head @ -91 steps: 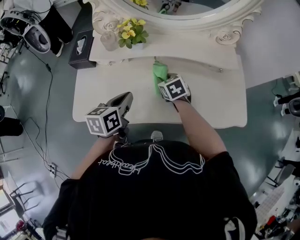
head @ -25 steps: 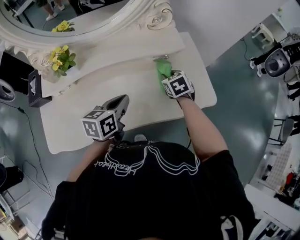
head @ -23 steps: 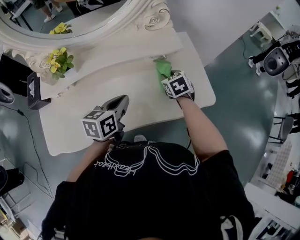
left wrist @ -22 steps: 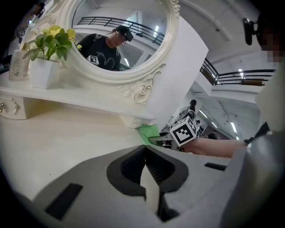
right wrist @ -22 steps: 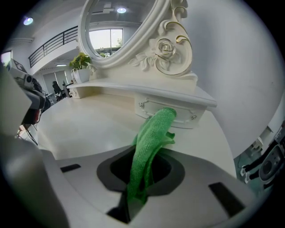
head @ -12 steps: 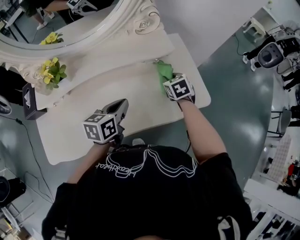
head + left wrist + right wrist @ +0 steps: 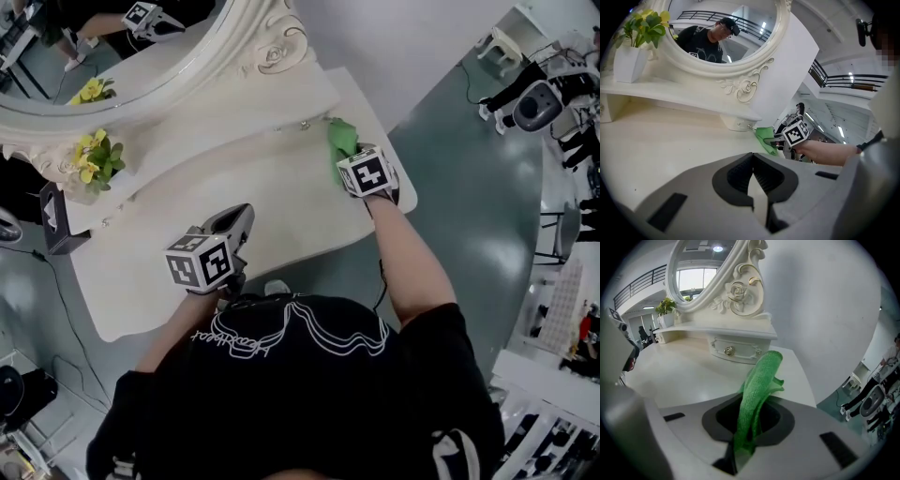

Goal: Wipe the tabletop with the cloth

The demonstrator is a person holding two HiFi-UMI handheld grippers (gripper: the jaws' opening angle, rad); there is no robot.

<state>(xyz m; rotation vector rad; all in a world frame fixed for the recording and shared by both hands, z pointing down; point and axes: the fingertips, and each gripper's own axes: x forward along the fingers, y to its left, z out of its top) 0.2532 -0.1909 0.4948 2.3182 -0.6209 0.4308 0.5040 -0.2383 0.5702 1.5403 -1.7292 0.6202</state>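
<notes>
A green cloth (image 7: 343, 141) lies bunched on the cream tabletop (image 7: 281, 202) at its far right end, just in front of the raised shelf. My right gripper (image 7: 350, 157) is shut on the cloth (image 7: 758, 380), which runs up out of the jaws and folds over onto the table. My left gripper (image 7: 240, 214) hovers over the table's front middle, shut with nothing in it (image 7: 753, 174). The left gripper view shows the cloth (image 7: 765, 138) and the right gripper (image 7: 783, 138) far off to the right.
An ornate oval mirror (image 7: 141, 56) stands on a raised shelf (image 7: 234, 103) with a small drawer knob (image 7: 729, 350). A pot of yellow flowers (image 7: 92, 157) and a black tissue box (image 7: 52, 217) sit at the left. The table's right edge (image 7: 403, 178) is close to the cloth.
My right gripper has dragged the cloth along the back of the table towards its right end. The left gripper has stayed in place, and the head view has swung.
</notes>
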